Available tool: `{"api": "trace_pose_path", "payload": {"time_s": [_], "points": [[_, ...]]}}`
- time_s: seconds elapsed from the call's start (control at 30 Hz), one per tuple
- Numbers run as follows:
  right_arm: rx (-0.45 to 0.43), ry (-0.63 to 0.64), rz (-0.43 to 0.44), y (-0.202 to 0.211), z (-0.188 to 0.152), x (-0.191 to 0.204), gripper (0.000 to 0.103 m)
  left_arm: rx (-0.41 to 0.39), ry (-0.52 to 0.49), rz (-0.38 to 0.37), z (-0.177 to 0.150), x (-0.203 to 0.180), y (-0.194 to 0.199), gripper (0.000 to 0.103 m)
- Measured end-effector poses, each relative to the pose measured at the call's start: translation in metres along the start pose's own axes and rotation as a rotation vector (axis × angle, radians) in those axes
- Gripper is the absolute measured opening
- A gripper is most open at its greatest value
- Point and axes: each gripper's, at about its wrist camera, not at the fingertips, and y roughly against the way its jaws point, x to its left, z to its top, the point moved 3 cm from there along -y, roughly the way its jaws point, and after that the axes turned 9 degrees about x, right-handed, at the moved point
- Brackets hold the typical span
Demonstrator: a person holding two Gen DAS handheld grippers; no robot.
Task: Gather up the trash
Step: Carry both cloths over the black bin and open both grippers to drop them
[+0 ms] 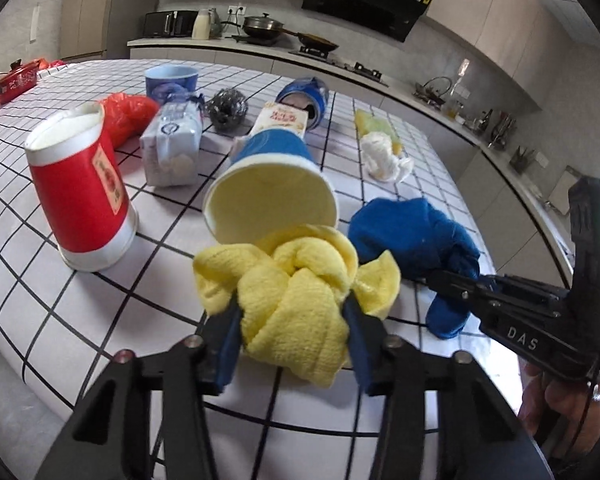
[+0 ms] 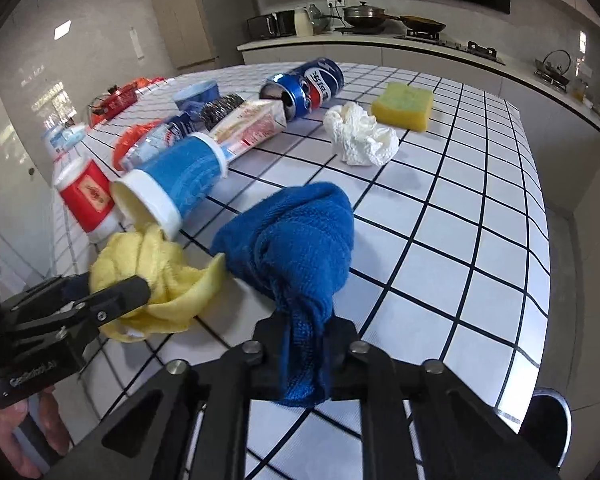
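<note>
My left gripper (image 1: 291,312) is shut on a knotted yellow cloth (image 1: 295,292) at the near edge of the checked table (image 1: 39,184); the cloth also shows in the right wrist view (image 2: 155,276). My right gripper (image 2: 304,324) is shut on a blue cloth (image 2: 295,240), which lies right of the yellow one in the left wrist view (image 1: 412,236). A blue paper cup (image 1: 271,188) lies on its side just behind the yellow cloth. A red paper cup (image 1: 79,192) stands upside down to the left.
Farther back lie a snack carton (image 1: 281,120), a Pepsi can (image 2: 308,84), a crumpled white tissue (image 2: 360,134), a yellow sponge (image 2: 404,106), a plastic packet (image 1: 173,144), a steel scrubber (image 1: 225,108), a red bag (image 1: 127,116) and a blue bowl (image 1: 171,80). A dark bin (image 2: 548,428) stands below the table's right edge.
</note>
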Motion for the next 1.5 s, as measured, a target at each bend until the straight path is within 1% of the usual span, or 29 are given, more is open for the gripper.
{"api": "trace_pose_path", "payload": {"time_s": [0.3, 0.5, 0.7, 1.03, 1.37, 1.5], "points": [[-0.096, -0.017, -0.013, 0.06, -0.015, -0.008, 0.011, -0.067, -0.031, 0.026, 0.001, -0.019, 0.033, 0.046], [-0.135, -0.055, -0.035, 0.096, -0.038, -0.025, 0.011, -0.088, -0.059, 0.014, -0.002, -0.043, 0.046, 0.046], [-0.152, -0.102, -0.069, 0.123, -0.065, -0.051, 0.011, -0.089, -0.13, -0.033, -0.006, -0.085, 0.047, 0.046], [-0.193, -0.232, -0.162, 0.177, -0.119, -0.107, 0.011, -0.072, -0.265, -0.129, -0.017, -0.16, 0.042, 0.046], [-0.205, -0.369, -0.263, 0.218, -0.173, -0.167, 0.011, -0.033, -0.396, -0.231, -0.032, -0.239, 0.026, 0.046], [-0.199, -0.403, -0.288, 0.227, -0.192, -0.186, 0.011, -0.015, -0.438, -0.263, -0.04, -0.267, 0.019, 0.046]]}}
